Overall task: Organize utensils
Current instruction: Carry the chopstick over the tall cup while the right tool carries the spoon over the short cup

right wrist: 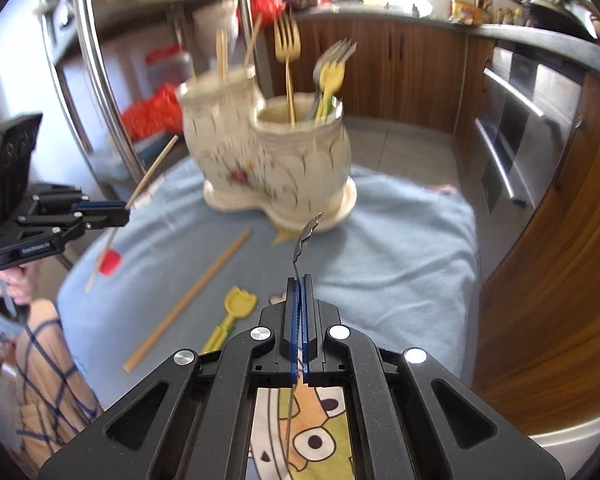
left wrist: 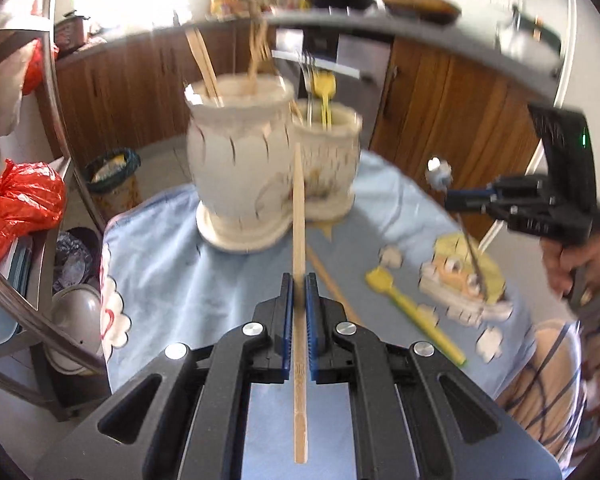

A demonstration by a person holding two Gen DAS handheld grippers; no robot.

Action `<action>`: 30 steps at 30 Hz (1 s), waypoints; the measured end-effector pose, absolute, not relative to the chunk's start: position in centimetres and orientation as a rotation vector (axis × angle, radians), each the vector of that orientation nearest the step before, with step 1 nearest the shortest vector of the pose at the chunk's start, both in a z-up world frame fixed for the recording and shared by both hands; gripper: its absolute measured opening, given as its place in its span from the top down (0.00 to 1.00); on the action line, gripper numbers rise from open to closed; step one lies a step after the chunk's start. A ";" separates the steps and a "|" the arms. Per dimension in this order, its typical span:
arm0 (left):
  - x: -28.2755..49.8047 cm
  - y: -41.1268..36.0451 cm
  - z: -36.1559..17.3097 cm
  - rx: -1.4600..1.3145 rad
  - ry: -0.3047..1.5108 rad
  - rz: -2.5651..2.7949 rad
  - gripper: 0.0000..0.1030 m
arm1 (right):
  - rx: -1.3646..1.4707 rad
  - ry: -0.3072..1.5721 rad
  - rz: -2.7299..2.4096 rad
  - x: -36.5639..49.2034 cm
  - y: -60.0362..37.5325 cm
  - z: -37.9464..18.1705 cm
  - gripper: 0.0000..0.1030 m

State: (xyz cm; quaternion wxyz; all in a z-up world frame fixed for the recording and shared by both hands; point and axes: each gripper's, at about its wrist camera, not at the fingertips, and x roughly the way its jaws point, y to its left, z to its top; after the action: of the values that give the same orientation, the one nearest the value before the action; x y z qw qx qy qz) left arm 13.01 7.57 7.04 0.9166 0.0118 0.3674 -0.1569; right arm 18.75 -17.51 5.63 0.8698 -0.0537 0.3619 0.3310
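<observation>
On the table [left wrist: 188, 280], covered by a light blue cloth with a cartoon print, a cream double ceramic holder [left wrist: 236, 168] stands toward the far side. Left of the table: a metal rack with a red plastic bag [left wrist: 16, 204], and a lined bin [left wrist: 112, 172] on the tiled floor. The holder's taller pot contains wooden chopsticks; the lower pot [right wrist: 300, 148] contains forks, one gold, one yellow. The left gripper [left wrist: 299, 284] is closed on a wooden chopstick [left wrist: 299, 216], raised clear of the cloth. A second chopstick [right wrist: 188, 300] and a yellow plastic fork [left wrist: 412, 316] lie on the cloth. The right gripper [right wrist: 299, 284] is closed on a thin metal utensil [right wrist: 304, 240], also raised. Wooden cabinets [left wrist: 452, 108] and a steel oven front [right wrist: 520, 128] line the room under a grey worktop.
</observation>
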 end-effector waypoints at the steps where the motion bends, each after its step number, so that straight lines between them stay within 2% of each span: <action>1: 13.0 7.6 7.4 0.010 0.740 -0.327 0.95 | -0.095 0.739 0.698 18.6 -17.7 5.9 0.98; 12: 13.4 6.5 10.5 -0.036 0.542 -0.304 0.95 | -0.024 0.574 0.710 17.5 -18.3 9.1 0.98; 30: 16.8 8.3 12.9 -0.159 0.365 -0.254 0.95 | 0.085 0.378 0.718 22.0 -16.2 12.8 0.98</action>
State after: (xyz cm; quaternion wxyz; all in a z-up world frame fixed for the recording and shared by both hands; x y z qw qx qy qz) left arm 16.80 8.35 12.85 0.9723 -0.0786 0.1806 -0.1257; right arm 22.02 -16.17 12.79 0.9180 0.0415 0.1837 0.3490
